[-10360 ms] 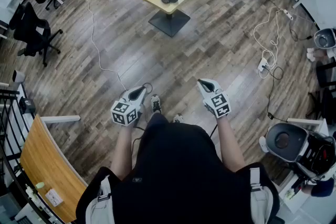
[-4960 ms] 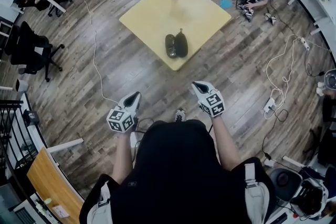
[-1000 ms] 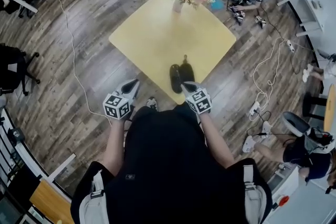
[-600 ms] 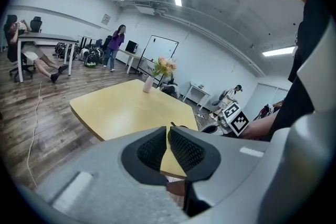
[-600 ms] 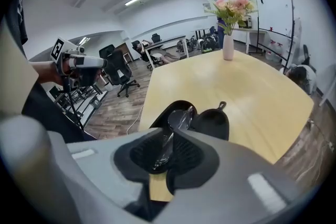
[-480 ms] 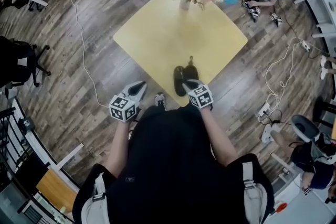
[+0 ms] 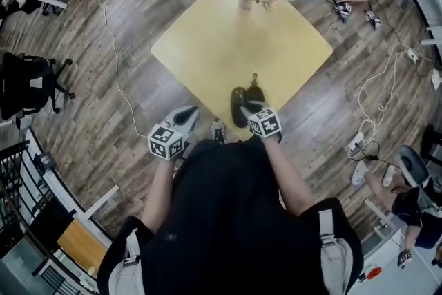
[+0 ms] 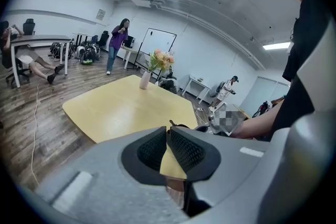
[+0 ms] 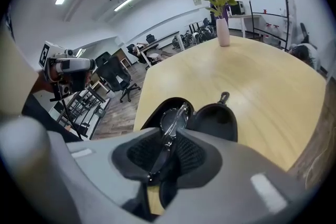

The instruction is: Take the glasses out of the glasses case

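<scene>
Much of the glasses (image 9: 169,119) sits hidden inside the right hand-held gripper (image 9: 168,135).

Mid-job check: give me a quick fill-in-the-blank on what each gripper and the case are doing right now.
The right gripper is shut on the ____.
The case lies ____ on the table.
The left gripper is shut and holds ____.
Missing: glasses; open; nothing.
</scene>
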{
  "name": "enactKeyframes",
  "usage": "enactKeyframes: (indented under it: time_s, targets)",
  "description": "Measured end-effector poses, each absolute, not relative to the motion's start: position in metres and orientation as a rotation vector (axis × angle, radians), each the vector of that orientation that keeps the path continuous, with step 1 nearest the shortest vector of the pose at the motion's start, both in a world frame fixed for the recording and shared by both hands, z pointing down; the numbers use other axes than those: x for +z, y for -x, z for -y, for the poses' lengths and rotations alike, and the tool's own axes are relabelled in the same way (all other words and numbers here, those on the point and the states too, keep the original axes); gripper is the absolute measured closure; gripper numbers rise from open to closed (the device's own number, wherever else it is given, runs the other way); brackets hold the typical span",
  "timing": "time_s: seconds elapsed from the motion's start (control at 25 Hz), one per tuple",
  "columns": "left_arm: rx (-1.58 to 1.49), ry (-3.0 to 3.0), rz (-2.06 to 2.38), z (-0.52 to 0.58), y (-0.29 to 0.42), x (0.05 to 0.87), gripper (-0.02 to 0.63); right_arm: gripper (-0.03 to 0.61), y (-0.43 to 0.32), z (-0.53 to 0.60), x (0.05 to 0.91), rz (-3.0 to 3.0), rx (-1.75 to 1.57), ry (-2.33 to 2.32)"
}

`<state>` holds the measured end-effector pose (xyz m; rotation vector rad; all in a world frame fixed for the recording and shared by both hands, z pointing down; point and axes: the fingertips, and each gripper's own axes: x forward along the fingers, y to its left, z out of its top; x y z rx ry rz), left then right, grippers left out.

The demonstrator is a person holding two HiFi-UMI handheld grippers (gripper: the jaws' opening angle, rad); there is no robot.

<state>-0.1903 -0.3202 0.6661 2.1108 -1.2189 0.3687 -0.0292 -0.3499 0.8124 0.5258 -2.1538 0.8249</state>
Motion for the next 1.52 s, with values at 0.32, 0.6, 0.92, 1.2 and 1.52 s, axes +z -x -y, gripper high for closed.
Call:
enactKeyframes:
  time_s: [0.32,0.6,0.92,1.2,1.52]
  targets:
    - [0.342,-2.103,1.249,0.32,0.2,0.663,0.581,0.479,0.032,0.347,0.808,2.158,0.853,-0.542]
    - [0.328,-2.107,1.263,0.313,0.214,0.657,0.581,0.479,0.039,0.348,0.819,2.086,0.854,-0.573]
    - [0.311,-2.112,1.281,0.304,0.229,0.655,0.581,0.51,0.04,0.348,0.826,2.033,0.867,-0.63]
    - [0.266,-2.149,1.275,0.29,0.234,0.646,0.581,0.56,0.042,0.341,0.815,2.037,0.834,-0.684]
    - [0.24,-2.183,1.275,0.265,0.249,0.64,0.581,0.56,0.037,0.333,0.793,2.058,0.693,-0.751]
